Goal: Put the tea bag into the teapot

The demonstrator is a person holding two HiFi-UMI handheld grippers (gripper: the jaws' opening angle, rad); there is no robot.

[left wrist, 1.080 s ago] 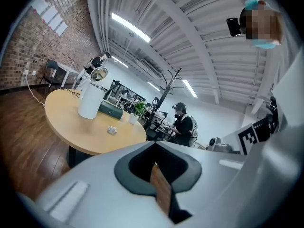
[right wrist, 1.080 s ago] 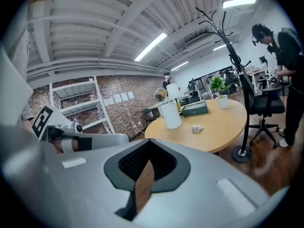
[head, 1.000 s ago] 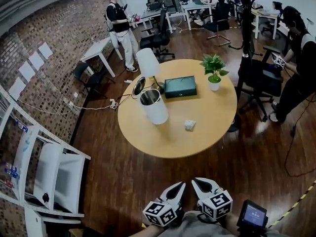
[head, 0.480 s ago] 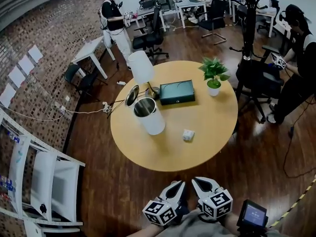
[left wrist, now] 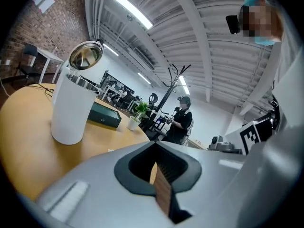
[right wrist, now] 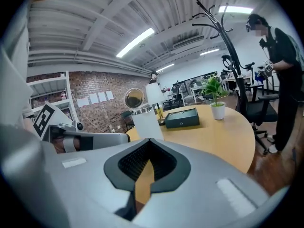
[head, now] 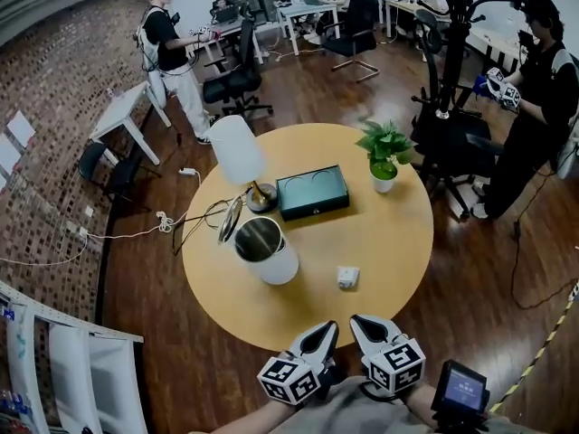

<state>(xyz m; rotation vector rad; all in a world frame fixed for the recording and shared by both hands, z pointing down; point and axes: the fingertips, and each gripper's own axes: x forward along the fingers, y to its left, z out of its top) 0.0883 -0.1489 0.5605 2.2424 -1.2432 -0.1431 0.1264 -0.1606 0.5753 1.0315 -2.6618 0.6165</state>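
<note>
A white cylindrical teapot (head: 268,253) stands on the near left part of the round wooden table (head: 398,242), with its hinged lid (head: 230,220) flipped open. The small white tea bag (head: 347,278) lies on the table to the right of the teapot, near the front edge. My left gripper (head: 326,330) and right gripper (head: 358,324) hang side by side below the table's near edge, short of the table. Both are shut and hold nothing. The teapot (left wrist: 71,108) shows upper left in the left gripper view, and again as the teapot (right wrist: 146,122) past the shut jaws in the right gripper view.
A white lamp (head: 235,154), a dark green box (head: 312,193) and a potted plant (head: 384,155) stand on the far half of the table. A coat stand (head: 445,52) and a person (head: 534,98) are at the right, another person (head: 172,57) far left. Cables (head: 136,233) trail over the floor.
The table and everything on it have come closer and lower in the head view and shifted a little left. Both grippers stay shut, side by side, at the bottom edge.
</note>
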